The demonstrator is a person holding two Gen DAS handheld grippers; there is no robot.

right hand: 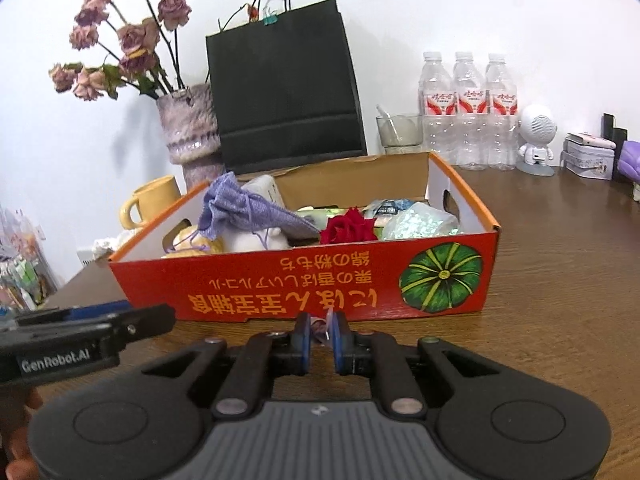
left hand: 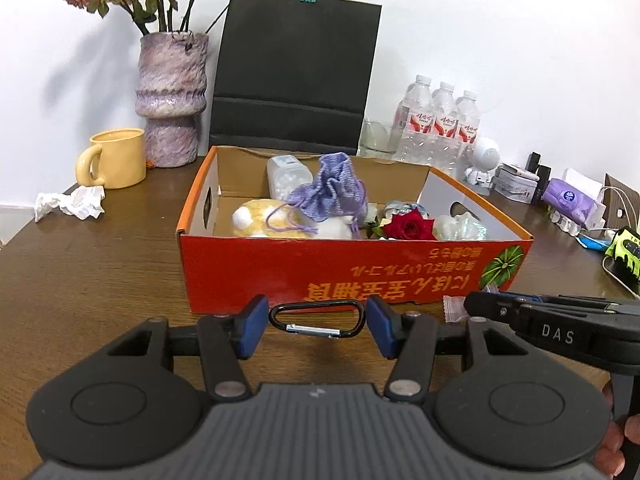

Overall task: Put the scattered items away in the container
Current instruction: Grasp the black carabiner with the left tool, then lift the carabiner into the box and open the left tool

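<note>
An orange cardboard box [left hand: 352, 268] stands on the wooden table and holds a purple pouch [left hand: 332, 192], a red rose [left hand: 412, 226], a plush toy and wrapped items. A black carabiner [left hand: 318, 319] lies on the table in front of the box, between the blue pads of my left gripper [left hand: 318, 326], whose jaws are open around it. My right gripper [right hand: 320, 338] is nearly closed on a small white candy wrapper [right hand: 322, 326] just in front of the box [right hand: 304, 280]. The same wrapper [left hand: 454, 306] shows in the left wrist view beside the right gripper's tip.
Behind the box stand a black paper bag [left hand: 296, 76], a purple vase of dried flowers [left hand: 172, 96], a yellow mug [left hand: 116, 158] and three water bottles [left hand: 440, 124]. Crumpled tissue [left hand: 72, 202] lies at left. Small items clutter the right side.
</note>
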